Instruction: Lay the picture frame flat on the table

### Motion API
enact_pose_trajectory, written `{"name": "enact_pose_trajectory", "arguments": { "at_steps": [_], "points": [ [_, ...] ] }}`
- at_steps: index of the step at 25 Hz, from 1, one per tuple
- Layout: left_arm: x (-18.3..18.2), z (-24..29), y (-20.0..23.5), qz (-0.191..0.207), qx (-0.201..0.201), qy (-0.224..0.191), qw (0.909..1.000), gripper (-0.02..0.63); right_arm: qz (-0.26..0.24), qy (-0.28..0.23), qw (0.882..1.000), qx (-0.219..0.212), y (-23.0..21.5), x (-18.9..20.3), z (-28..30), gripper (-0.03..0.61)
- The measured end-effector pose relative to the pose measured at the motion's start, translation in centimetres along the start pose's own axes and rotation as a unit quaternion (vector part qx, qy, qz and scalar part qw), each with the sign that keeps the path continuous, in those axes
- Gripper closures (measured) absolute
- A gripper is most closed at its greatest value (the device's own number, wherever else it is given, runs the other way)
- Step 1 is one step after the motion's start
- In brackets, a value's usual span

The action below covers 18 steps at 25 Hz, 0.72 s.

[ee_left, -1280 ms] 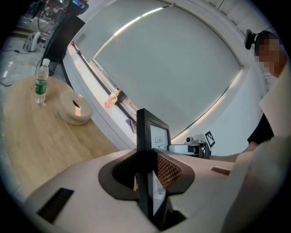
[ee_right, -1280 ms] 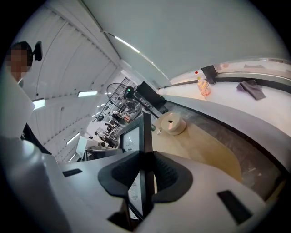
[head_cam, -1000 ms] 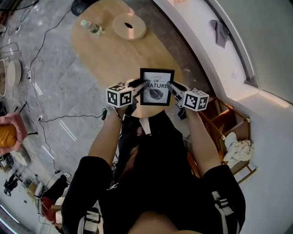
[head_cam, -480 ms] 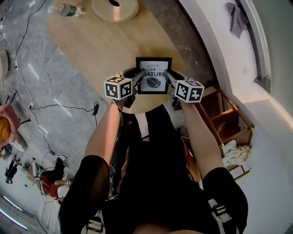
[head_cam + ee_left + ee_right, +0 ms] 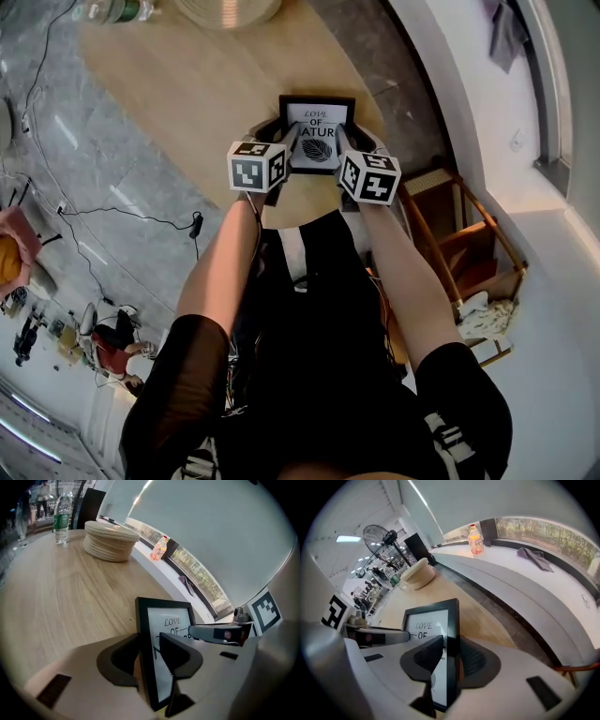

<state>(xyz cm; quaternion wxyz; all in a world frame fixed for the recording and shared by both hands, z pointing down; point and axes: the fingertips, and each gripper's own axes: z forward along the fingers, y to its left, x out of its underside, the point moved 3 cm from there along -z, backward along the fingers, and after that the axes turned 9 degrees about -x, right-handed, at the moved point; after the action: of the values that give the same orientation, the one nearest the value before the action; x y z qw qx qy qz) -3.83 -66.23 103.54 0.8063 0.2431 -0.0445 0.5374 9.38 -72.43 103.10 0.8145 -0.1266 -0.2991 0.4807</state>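
Observation:
The picture frame is black with a white print that reads "LOVE OF NATURE". It stands tilted over the near edge of the oval wooden table. My left gripper has the frame's left edge between its jaws. Those jaws are opening, and a gap shows at the glass side. My right gripper is shut on the frame's right edge, with both pads against it. In each gripper view the other gripper's finger reaches across the print.
A stack of woven mats and a water bottle stand at the table's far end. An orange drink bottle and a grey cloth lie on the window sill. A wooden rack stands to my right, and cables run across the floor.
Both marker cubes have drawn closer together and now cover the frame's lower corners. The view has shifted, so the table's far end has slid up out of the picture.

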Motion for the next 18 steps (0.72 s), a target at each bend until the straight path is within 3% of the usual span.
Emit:
{"name": "enact_pose_trajectory", "arguments": {
  "at_steps": [4, 9, 14, 18],
  "points": [
    [0.1, 0.4, 0.2, 0.016, -0.022, 0.006, 0.9996, 0.464, -0.041, 0.011, 0.997, 0.066, -0.5, 0.4, 0.8, 0.482],
    [0.6, 1.1, 1.6, 0.042, -0.090, 0.011, 0.9949, 0.478, -0.051, 0.017, 0.995, 0.081, -0.7, 1.0, 1.7, 0.489],
    [0.5, 0.1, 1.9, 0.032, -0.077, -0.004, 0.9965, 0.499, -0.040, 0.006, 0.996, 0.078, -0.4, 1.0, 1.5, 0.489],
    [-1.0, -3.3, 1.8, 0.039, -0.072, -0.040, 0.9958, 0.512, -0.045, -0.037, 0.995, 0.076, 1.1, -0.6, -1.0, 0.491]
  ]
}}
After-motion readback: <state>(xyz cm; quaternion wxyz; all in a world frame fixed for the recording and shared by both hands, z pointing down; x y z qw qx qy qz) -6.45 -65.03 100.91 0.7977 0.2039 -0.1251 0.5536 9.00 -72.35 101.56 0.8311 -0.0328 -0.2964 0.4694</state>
